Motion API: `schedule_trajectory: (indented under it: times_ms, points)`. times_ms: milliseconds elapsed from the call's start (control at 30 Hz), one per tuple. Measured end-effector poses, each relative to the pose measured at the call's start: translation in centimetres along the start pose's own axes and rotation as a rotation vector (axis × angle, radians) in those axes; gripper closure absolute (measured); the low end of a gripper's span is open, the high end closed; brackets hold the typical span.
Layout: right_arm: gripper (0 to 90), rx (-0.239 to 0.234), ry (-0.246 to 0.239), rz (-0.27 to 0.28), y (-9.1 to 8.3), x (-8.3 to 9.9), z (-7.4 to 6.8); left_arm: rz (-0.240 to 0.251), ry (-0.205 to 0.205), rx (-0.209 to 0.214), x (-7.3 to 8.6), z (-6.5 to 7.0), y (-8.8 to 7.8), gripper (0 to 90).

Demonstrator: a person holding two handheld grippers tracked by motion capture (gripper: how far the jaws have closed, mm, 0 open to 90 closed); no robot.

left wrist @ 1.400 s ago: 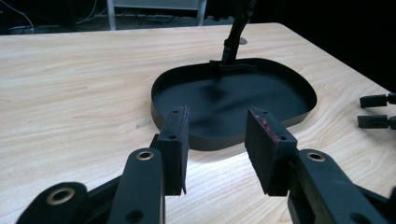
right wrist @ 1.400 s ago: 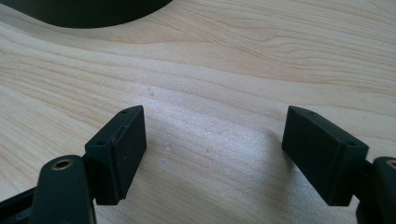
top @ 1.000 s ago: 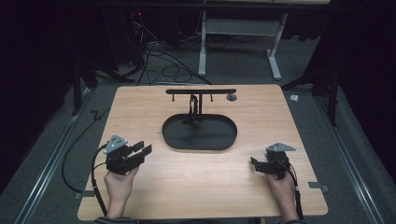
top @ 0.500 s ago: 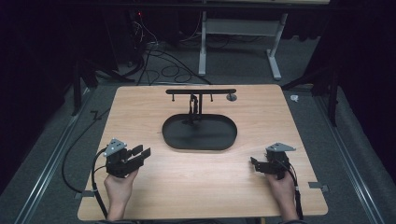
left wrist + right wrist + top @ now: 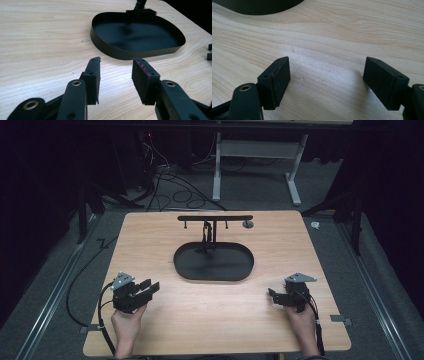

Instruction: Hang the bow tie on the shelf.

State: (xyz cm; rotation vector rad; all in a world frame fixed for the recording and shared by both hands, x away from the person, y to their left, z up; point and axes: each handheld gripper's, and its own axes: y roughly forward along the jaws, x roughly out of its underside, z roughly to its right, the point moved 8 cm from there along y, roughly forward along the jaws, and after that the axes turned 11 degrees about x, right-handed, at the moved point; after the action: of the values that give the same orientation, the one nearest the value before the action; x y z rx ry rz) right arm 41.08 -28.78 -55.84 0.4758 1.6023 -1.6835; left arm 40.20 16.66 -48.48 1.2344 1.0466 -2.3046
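Observation:
On the wooden table (image 5: 150,235) a black oval tray (image 5: 181,270) lies at the middle, with a black T-shaped stand (image 5: 215,218) rising from its far end. My left gripper (image 5: 151,288) rests near the front left, held by a hand, jaws open and empty, pointing right toward the tray. In the left gripper view the open jaws (image 5: 116,72) face the tray wall (image 5: 110,51) a short way off. My right gripper (image 5: 272,296) sits near the front right, open and empty, pointing left. In the right gripper view its wide-open jaws (image 5: 325,72) hover over bare wood, the tray edge (image 5: 257,7) at top left.
A small grey disc (image 5: 247,224) lies on the table by the stand's right end. Cables (image 5: 82,285) trail off the left side onto the floor. Desk legs (image 5: 217,170) and more cables stand beyond the far edge. Bare wood stretches between the two grippers.
My left gripper has drifted slightly toward the near edge. The right gripper has kept still.

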Motion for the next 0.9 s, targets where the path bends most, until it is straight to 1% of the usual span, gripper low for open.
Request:
schedule_trajectory:
  times_ms: [467, 567, 667, 800, 900]
  points:
    - [22.9, 0.001, 0.001, 0.0, 0.0, 0.0, 0.0, -0.017, -0.026, -0.031, 1.2, -0.9, 0.2, 58.2]
    - [22.9, 0.001, 0.001, 0.0, 0.0, 0.0, 0.0, -0.022, -0.025, -0.041, 1.5, -1.2, 0.3, 58.0]
    - [22.9, 0.001, 0.001, 0.0, 0.0, 0.0, 0.0, -0.03, -0.036, -0.047, 1.8, -1.5, 0.4, 57.8]
    - [22.9, 0.001, 0.002, -0.001, 0.0, 0.0, 0.0, -0.044, -0.032, -0.067, 2.2, -1.8, 0.6, 56.6]
    - [22.9, 0.001, 0.002, 0.0, 0.0, 0.0, 0.0, -0.049, -0.036, -0.074, 2.4, -2.1, 0.8, 56.2]
